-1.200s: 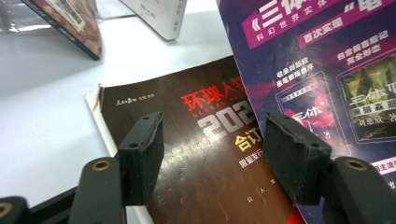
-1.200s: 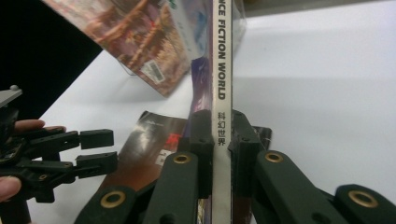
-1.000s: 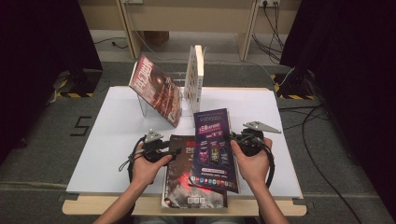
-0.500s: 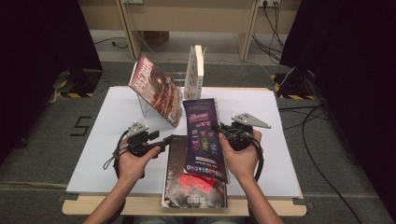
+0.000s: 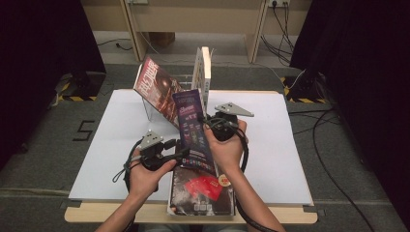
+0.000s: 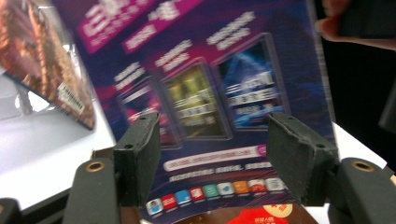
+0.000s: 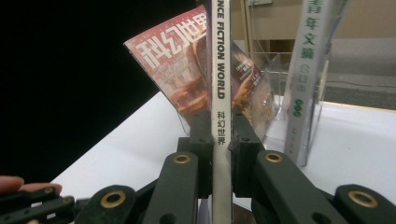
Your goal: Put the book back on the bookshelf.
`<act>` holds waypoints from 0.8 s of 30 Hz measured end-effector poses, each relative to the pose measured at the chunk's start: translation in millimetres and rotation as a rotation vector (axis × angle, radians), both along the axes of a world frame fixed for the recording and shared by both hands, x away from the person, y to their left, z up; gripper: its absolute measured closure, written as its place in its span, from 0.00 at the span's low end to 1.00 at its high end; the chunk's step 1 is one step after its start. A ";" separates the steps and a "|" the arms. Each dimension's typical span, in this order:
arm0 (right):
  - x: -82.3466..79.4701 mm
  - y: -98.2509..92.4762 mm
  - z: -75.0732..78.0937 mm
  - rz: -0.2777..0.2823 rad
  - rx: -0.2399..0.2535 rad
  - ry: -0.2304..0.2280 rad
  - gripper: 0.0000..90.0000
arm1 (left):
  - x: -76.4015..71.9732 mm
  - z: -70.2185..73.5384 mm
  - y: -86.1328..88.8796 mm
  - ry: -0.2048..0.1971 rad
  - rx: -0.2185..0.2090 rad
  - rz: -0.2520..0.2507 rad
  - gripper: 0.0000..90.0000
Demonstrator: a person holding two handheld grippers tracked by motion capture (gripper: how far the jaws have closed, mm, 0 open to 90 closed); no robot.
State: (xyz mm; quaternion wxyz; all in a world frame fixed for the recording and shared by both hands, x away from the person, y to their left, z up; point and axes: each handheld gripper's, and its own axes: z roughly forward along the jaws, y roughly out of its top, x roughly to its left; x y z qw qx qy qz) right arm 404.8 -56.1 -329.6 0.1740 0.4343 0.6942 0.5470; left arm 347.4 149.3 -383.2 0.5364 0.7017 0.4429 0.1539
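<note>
Slippage is the main risk: the right claw (image 7: 218, 140) is clamped only on the spine of the purple magazine (image 5: 193, 130), lifted toward the clear rack (image 5: 203, 82) ahead; the left claw (image 6: 215, 161), apart beside its cover, gives no support.

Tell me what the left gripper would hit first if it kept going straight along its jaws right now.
Most likely the purple magazine: in the left gripper view it stands directly ahead of the left gripper, whose jaws are open with nothing pinched. The right gripper holds that magazine by its spine. Depth is hard to judge.
</note>
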 end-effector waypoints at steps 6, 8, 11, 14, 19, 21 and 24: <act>6.9 11.9 5.8 -0.002 0.015 -0.024 0.92 | 1.5 4.9 -2.9 -0.017 -0.002 0.009 0.39; 9.0 14.0 6.5 -0.006 0.024 -0.025 0.92 | 1.5 6.0 -2.9 -0.022 -0.005 0.017 0.38; 12.3 16.8 6.6 -0.016 0.037 -0.033 0.92 | 1.4 8.0 -5.5 -0.028 -0.003 0.020 0.38; 15.8 20.3 7.6 -0.023 0.046 -0.032 0.92 | 3.6 10.1 -10.3 -0.041 0.006 0.024 0.36; 19.7 25.3 8.6 -0.024 0.041 -0.031 0.92 | 9.8 13.6 -18.1 -0.054 0.000 0.038 0.35; 20.2 25.9 8.4 -0.025 0.035 -0.033 0.92 | 12.8 14.3 -20.5 -0.055 0.000 0.042 0.34; 20.0 26.8 8.2 -0.025 0.033 -0.035 0.92 | 15.6 15.3 -25.0 -0.053 0.002 0.041 0.33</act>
